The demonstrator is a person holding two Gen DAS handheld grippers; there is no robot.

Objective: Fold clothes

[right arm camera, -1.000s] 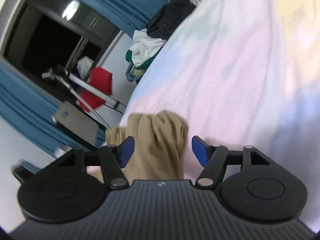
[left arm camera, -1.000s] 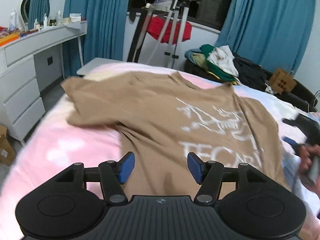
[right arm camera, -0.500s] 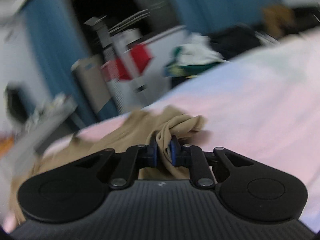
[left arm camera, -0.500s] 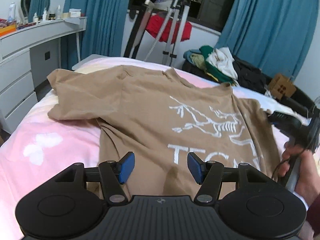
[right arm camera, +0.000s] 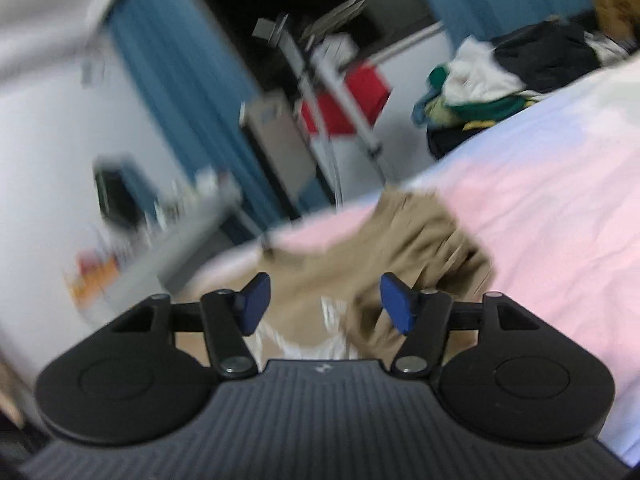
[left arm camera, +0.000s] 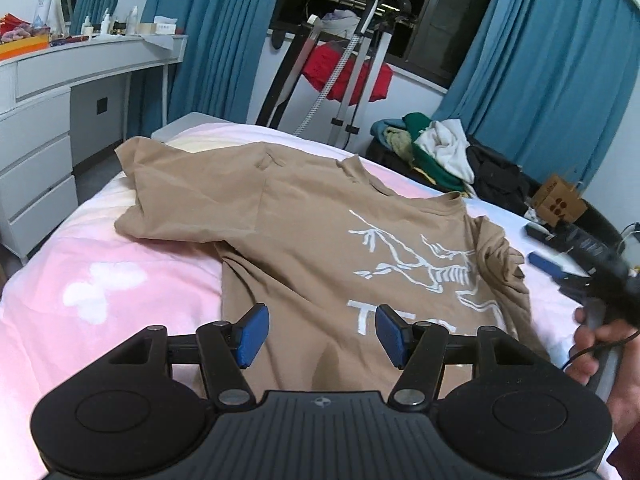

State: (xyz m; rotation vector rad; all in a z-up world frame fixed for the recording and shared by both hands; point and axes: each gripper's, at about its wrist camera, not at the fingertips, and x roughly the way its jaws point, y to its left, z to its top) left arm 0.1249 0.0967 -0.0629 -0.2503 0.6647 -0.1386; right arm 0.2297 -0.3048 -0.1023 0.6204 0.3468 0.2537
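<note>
A tan T-shirt (left arm camera: 304,236) with a white print lies spread on the pink bed (left arm camera: 92,280), left sleeve out flat, right sleeve bunched (left arm camera: 500,256). My left gripper (left arm camera: 318,336) is open and empty, just above the shirt's lower hem. My right gripper (right arm camera: 324,302) is open and empty above the bunched right sleeve (right arm camera: 420,248); that view is blurred. It also shows at the right edge of the left wrist view (left arm camera: 568,268), beside the sleeve and apart from it.
A white dresser (left arm camera: 36,120) stands left of the bed. A drying rack with a red cloth (left arm camera: 344,72) stands beyond it. A heap of clothes (left arm camera: 436,152) and a cardboard box (left arm camera: 560,204) lie at the back right.
My right gripper closed on the bunched right sleeve, then opened and let it go, and has swung left. The left gripper stayed open over the hem as the shirt settled flatter.
</note>
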